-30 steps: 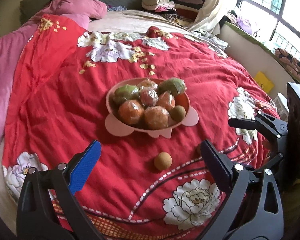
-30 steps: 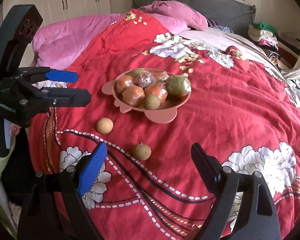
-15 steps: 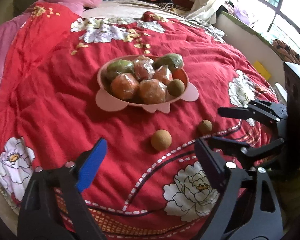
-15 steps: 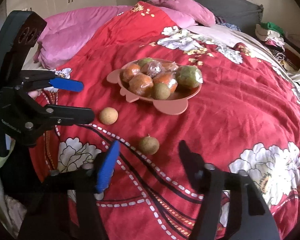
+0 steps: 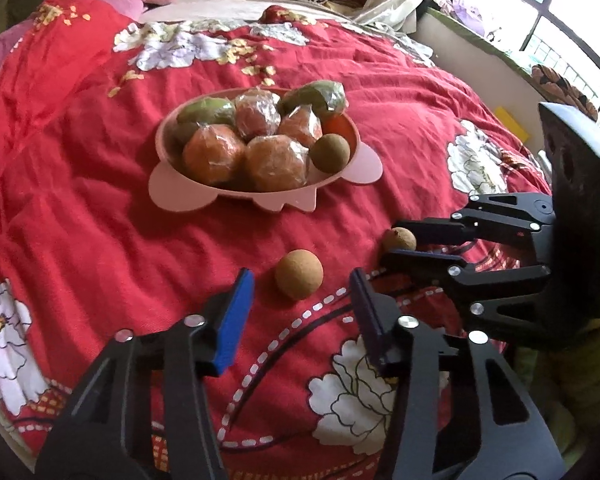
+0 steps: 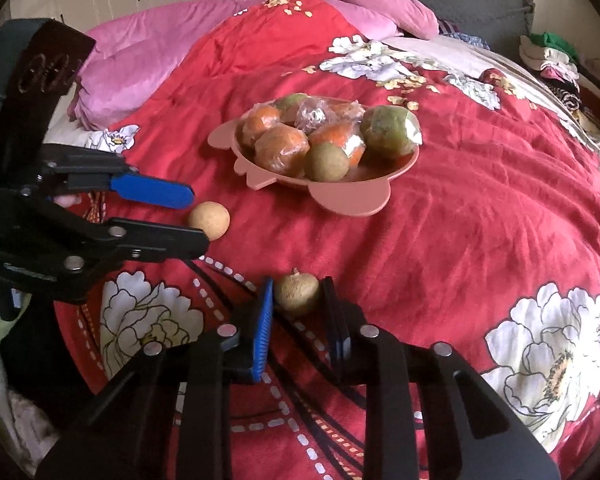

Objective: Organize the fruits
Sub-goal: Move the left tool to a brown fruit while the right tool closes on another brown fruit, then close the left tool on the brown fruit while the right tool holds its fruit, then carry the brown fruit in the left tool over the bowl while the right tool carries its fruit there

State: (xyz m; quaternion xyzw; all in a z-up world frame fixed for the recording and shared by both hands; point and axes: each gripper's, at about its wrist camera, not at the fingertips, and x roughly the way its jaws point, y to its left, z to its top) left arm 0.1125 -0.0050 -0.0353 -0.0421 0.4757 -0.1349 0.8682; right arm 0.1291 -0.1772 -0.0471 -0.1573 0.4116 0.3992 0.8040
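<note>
Pickup of the two loose fruits is, we judge, the step in hand, one fruit to each gripper. We take the pink bowl [image 6: 342, 196] as landmark: it sits on the red floral quilt [image 6: 480, 220] and holds plastic-wrapped oranges [image 6: 282, 150], wrapped green fruits [image 6: 390, 132] and one bare brown fruit [image 6: 326, 162] at its near rim. Both loose fruits lie on the quilt on the near side of the bowl, apart from it. We see the right gripper [image 6: 298, 302] with its jaws narrowed around the stemmed brown fruit [image 6: 297, 294]; the blue pad [image 6: 262, 328] looks to be touching one side, but we cannot tell whether the opposite jaw has made contact, and the fruit rests on the quilt. The left gripper [image 5: 300, 300] stands with its jaws moderately wide, holding nothing, its fingertips just short of the round tan fruit [image 5: 299, 274]. We judge that the next move calls for the right jaws to finish closing and lift, and for the left gripper to advance until the tan fruit sits between the pads before closing. Both fruits are round and the quilt is soft, so we expect a push could roll them; a gentle, centred squeeze seems wise. The bowl is nearly full, leaving little room near its front rim.
</note>
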